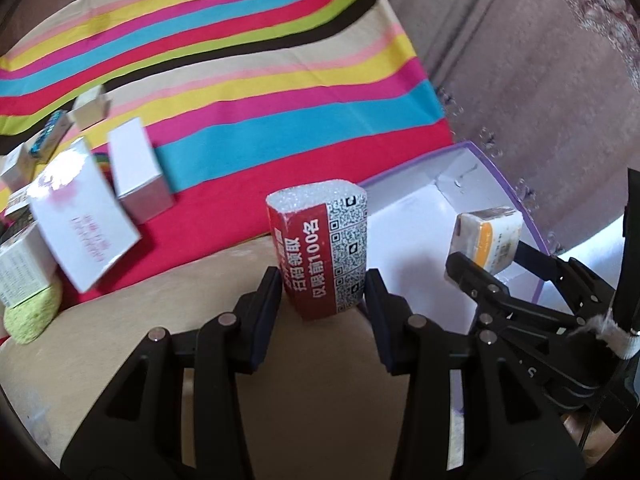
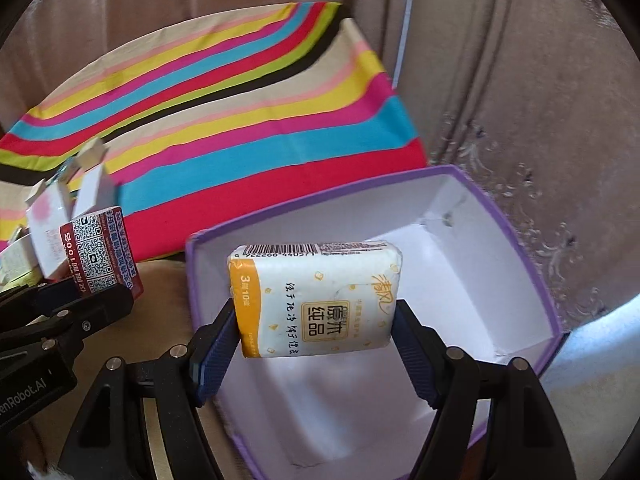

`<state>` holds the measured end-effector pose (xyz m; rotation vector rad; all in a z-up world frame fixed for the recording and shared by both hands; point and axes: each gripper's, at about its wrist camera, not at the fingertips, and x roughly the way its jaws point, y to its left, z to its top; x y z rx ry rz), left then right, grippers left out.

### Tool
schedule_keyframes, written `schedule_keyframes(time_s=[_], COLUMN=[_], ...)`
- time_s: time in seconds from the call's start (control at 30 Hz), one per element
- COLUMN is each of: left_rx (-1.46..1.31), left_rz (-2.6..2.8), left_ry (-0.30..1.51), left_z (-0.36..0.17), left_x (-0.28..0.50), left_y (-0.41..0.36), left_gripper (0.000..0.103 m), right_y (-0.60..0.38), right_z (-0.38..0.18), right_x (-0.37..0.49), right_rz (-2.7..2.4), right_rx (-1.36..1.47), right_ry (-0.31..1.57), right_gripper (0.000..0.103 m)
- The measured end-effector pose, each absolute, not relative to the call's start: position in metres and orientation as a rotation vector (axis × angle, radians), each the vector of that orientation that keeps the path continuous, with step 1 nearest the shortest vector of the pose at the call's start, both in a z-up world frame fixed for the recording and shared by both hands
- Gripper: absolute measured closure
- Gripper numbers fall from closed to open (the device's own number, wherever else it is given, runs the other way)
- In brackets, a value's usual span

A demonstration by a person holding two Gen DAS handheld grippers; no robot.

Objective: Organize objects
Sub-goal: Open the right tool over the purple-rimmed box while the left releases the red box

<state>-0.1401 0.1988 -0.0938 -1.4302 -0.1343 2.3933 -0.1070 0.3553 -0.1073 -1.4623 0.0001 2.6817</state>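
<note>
My left gripper is shut on a red pack with QR codes, held above the beige surface just left of the purple-rimmed white box. The pack also shows in the right wrist view. My right gripper is shut on a white and yellow tissue pack, held over the open inside of the box. In the left wrist view the right gripper and its tissue pack sit over the box.
A striped cloth covers the far surface. Several white boxes and a pink-printed carton lie at the left on it. A green knit item lies at the left edge. A brown curtain hangs behind.
</note>
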Motion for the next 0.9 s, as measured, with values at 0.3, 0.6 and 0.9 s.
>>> schedule_keyframes(time_s=[0.3, 0.6, 0.9], left_rx=[-1.427, -1.406, -1.419], left_rz=[2.327, 2.308, 2.408], left_ry=[-0.094, -0.049, 0.005], left_z=[-0.098, -0.096, -0.094], left_x=[-0.146, -0.146, -0.143], left_y=[0.229, 0.241, 0.236], left_gripper=[0.056, 0.037, 0.036], right_y=[0.384, 0.395, 0.394], right_z=[-0.103, -0.109, -0.111], right_x=[-0.098, -0.097, -0.099], right_rz=[2.616, 2.59, 2.582], right_rx=[-1.407, -1.416, -1.441], right_ry=[0.009, 0.036, 0.078], right_gripper=[0.028, 0.027, 0.027])
